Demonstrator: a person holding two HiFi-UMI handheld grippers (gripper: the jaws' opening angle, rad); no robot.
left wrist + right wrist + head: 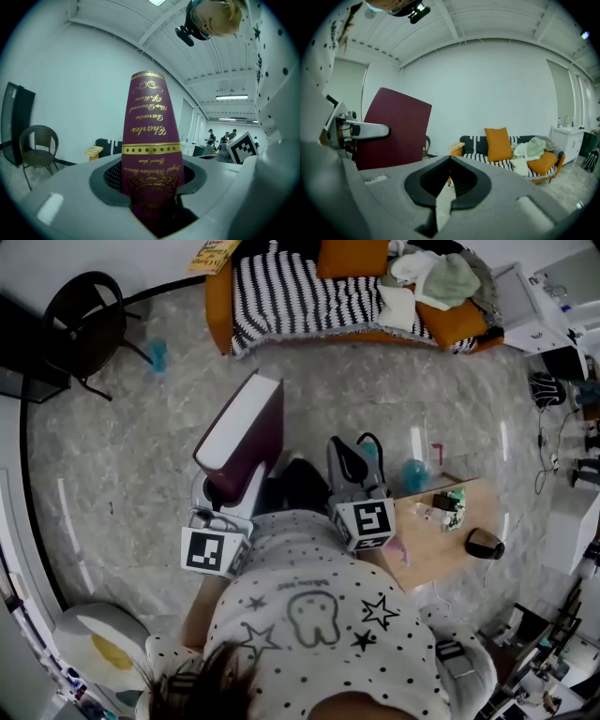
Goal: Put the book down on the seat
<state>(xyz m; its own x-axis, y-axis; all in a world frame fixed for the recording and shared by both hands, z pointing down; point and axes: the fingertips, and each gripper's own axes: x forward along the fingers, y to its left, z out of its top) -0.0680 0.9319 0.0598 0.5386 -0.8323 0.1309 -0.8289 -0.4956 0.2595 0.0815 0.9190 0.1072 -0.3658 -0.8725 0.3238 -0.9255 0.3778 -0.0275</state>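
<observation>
The left tongs (225, 491) point almost level toward the sofa (217, 301). They are clamped on the lower end of a maroon book (242, 432), which stands upright with its gold-lettered spine facing that gripper's camera (the lettering reads upside down). The right tongs (349, 457) are also aimed at the sofa, empty, with their jaws together. The book is held well short of the sofa, above the floor (141, 456). On the sofa lie a striped cover (281, 292), an orange cushion (352, 257) and pale clothes (441, 279).

Maroon book (149, 140) upright, clamped between left gripper (152, 206) jaws.
</observation>
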